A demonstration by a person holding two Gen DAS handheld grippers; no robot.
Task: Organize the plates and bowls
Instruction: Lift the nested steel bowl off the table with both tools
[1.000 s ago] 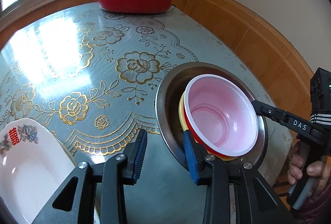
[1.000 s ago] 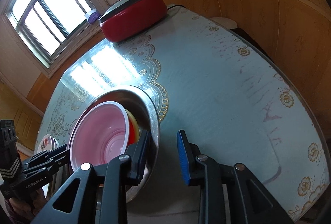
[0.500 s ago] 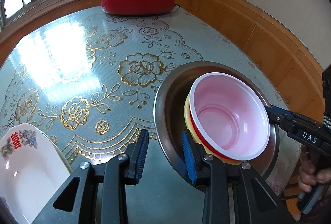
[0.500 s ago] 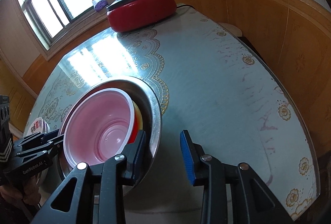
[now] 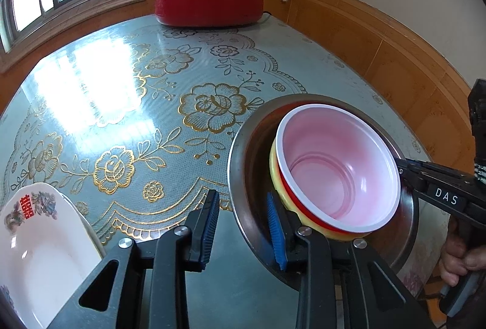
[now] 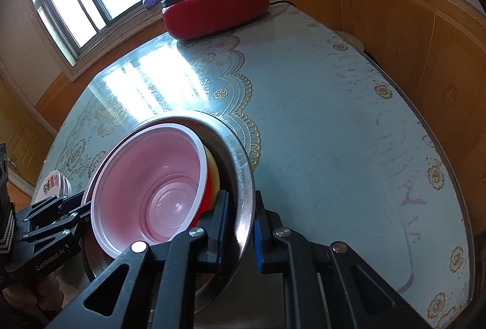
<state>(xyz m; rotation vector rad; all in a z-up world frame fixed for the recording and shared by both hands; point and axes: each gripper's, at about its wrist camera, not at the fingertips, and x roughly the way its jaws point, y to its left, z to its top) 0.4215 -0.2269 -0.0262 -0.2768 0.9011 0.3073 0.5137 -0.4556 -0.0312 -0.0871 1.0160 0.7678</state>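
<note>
A steel bowl (image 5: 235,159) (image 6: 241,159) stands on the table. In it sits a bowl with a pink inside and red outside (image 5: 334,171) (image 6: 158,183), nested in a yellow bowl (image 5: 275,177) (image 6: 214,174). My left gripper (image 5: 243,228) (image 6: 85,207) straddles the steel bowl's near rim, one blue pad outside and one inside. Its jaws are open, with a gap on each side of the rim. My right gripper (image 6: 241,225) (image 5: 401,165) is shut on the opposite rim of the steel bowl. A white plate with a red character (image 5: 36,247) (image 6: 53,183) lies at the left.
A red electric pot with a grey lid (image 5: 209,7) (image 6: 215,10) stands at the table's far end under the window. The table is covered by a blue-green cloth with gold flowers (image 5: 121,116). Wood-panelled wall runs close along its right edge (image 6: 440,146). A hand (image 5: 455,265) holds the right gripper's handle.
The right gripper's jaws, open around the steel bowl's rim before, have closed onto it. The left gripper stays astride the other rim with its gap slightly narrower.
</note>
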